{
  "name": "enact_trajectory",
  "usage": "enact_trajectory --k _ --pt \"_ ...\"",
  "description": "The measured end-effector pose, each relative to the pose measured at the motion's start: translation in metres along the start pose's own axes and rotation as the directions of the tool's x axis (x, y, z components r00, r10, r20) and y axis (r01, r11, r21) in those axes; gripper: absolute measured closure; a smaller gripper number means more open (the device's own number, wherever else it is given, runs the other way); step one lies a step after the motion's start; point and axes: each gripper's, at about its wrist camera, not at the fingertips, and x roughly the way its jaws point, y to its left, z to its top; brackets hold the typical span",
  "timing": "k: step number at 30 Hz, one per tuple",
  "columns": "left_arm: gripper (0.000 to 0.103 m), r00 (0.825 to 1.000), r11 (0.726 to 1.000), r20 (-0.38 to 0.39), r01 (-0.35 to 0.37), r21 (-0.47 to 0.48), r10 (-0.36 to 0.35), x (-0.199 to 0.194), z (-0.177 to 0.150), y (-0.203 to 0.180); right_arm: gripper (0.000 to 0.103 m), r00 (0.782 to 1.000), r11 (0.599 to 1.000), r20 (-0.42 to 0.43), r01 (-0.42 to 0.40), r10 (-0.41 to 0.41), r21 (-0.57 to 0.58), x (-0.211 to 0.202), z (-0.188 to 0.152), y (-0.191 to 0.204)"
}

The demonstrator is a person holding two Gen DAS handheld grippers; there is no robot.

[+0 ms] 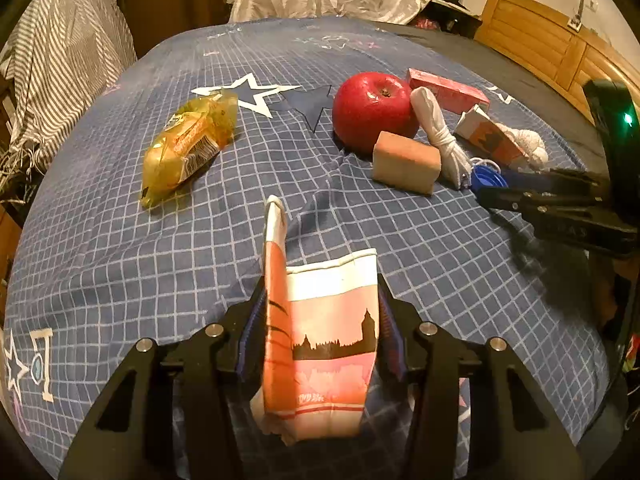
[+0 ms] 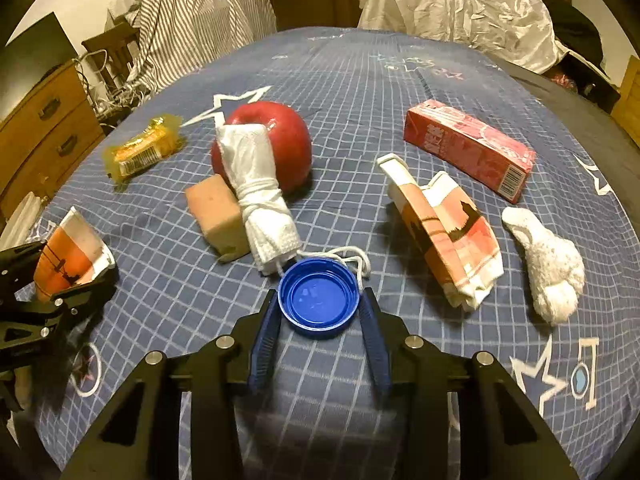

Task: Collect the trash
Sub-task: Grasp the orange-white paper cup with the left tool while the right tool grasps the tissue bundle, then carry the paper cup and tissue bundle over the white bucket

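Note:
My left gripper is shut on a flattened pink and orange paper cup, held just above the blue checked bedspread; it also shows in the right wrist view. My right gripper has its blue fingers on both sides of a blue bottle cap lying open side up on the bedspread. In the left wrist view the right gripper is at the far right with the cap at its tips. A second flattened paper cup lies to the right of the cap.
A red apple, a tan sponge block, a rolled white cloth, a yellow snack wrapper, a pink carton and a white sock lie on the bed. A wooden dresser stands left.

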Motion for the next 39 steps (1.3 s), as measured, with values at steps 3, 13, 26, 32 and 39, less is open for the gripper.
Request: enact_trajectory --k 3,13,26,32,39 --pt "0.055 1.000 1.000 0.010 0.013 -0.005 -0.013 -0.009 -0.008 -0.002 0.061 0.999 1.000 0.030 -0.017 0.017 0.005 -0.017 -0.014 0.003" --pt "0.056 0.996 0.996 0.069 0.067 -0.064 -0.063 -0.048 -0.049 -0.008 0.061 0.993 0.996 0.093 -0.077 0.072 0.054 -0.076 -0.087 0.018" --pt "0.055 0.994 0.991 0.056 0.098 -0.089 -0.093 -0.057 -0.066 -0.008 0.030 0.969 0.969 0.091 -0.237 0.231 0.063 -0.134 -0.133 0.010" --pt "0.055 0.994 0.991 0.049 0.099 -0.093 -0.095 -0.049 -0.058 -0.011 0.039 0.986 0.978 0.115 -0.141 0.124 0.154 -0.109 -0.080 -0.018" --pt "0.055 0.997 0.994 0.039 0.073 -0.080 -0.070 -0.038 -0.053 -0.015 0.056 1.000 0.994 0.012 -0.002 0.000 0.110 -0.051 -0.056 -0.018"
